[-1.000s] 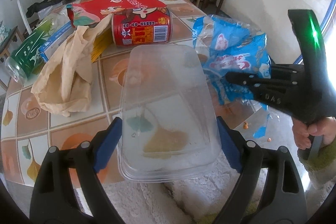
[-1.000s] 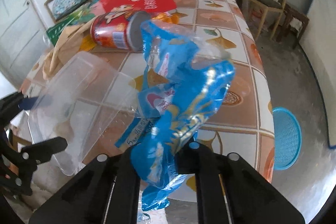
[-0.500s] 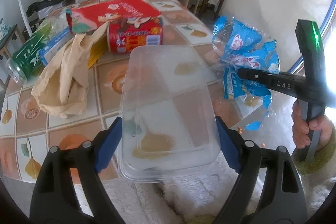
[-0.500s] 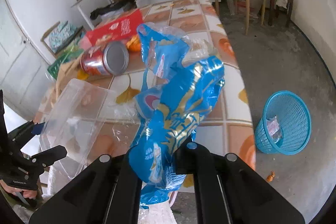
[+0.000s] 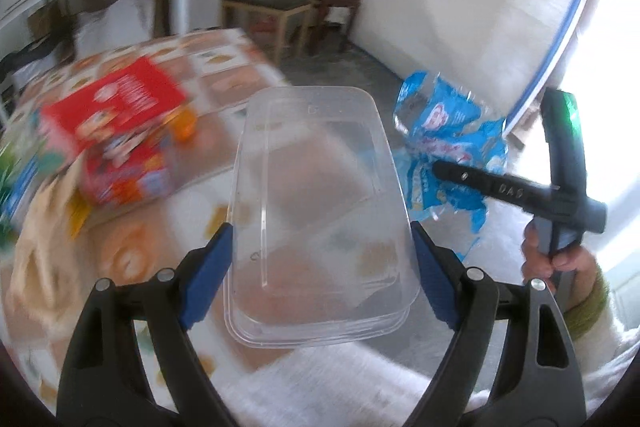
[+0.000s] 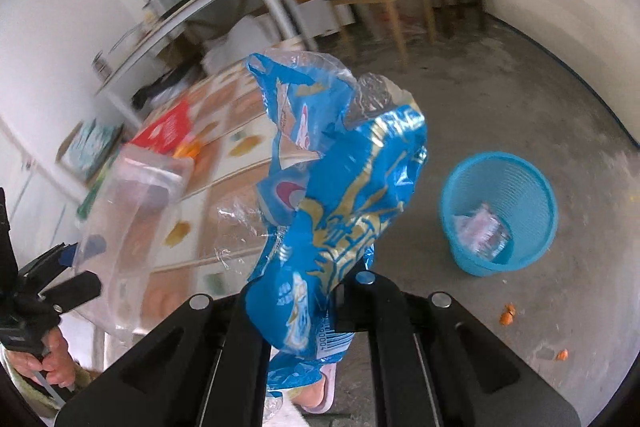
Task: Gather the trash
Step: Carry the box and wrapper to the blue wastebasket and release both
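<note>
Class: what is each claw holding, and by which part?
Left claw: clear plastic box, squeezed across its long sides. Right claw: blue snack bag, pinched near its lower end.

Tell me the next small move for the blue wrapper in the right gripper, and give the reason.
Probably carry the blue wrapper on over the blue basket before letting go. The right gripper is clamped on it, but the basket stands on the floor off to the right, not beneath the wrapper. The left gripper holds the clear container for afterwards.

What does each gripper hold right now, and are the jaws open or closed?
Left gripper: closed on the clear plastic container.
Right gripper: shut on the blue snack wrapper.
</note>
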`<state>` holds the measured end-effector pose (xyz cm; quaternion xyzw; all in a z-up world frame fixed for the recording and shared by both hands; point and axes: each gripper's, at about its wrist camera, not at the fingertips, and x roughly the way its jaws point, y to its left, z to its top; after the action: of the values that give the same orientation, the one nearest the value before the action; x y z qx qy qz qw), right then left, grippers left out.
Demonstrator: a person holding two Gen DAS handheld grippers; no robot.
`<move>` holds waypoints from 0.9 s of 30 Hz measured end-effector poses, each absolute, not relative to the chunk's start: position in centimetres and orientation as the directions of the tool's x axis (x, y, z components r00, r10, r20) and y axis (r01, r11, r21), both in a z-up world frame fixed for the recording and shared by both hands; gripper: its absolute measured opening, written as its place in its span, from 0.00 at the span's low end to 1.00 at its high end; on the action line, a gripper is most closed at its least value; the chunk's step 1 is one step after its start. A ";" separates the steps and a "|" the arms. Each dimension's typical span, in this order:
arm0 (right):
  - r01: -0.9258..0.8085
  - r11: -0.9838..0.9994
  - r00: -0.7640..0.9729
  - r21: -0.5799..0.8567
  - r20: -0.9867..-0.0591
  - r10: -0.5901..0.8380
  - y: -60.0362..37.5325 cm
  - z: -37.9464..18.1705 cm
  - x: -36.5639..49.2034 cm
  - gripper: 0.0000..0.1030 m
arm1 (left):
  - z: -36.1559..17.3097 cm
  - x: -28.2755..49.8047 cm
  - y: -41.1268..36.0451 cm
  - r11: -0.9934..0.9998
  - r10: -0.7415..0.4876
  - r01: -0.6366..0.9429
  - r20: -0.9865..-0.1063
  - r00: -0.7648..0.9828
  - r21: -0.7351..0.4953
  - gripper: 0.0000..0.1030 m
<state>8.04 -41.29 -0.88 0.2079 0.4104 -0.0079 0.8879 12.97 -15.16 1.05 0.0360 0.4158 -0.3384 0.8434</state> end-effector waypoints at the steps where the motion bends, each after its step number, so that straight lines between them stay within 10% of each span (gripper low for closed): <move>1: 0.214 0.904 0.663 0.371 -0.735 0.145 -42.4 -1.1 7.8 0.05 | 1.3 13.4 -16.1 0.757 -0.551 0.614 -0.726 0.412 -0.226 0.79; 27: 0.674 0.617 0.438 0.405 -0.892 0.107 -63.6 -19.9 13.7 0.07 | -12.7 27.0 -49.0 0.668 -0.446 0.616 -0.887 -0.119 -0.418 0.81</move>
<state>13.73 -63.59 -19.86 0.3945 0.4952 -0.1888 0.7506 27.03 -49.01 -12.72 0.0672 0.6307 -0.4019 0.6604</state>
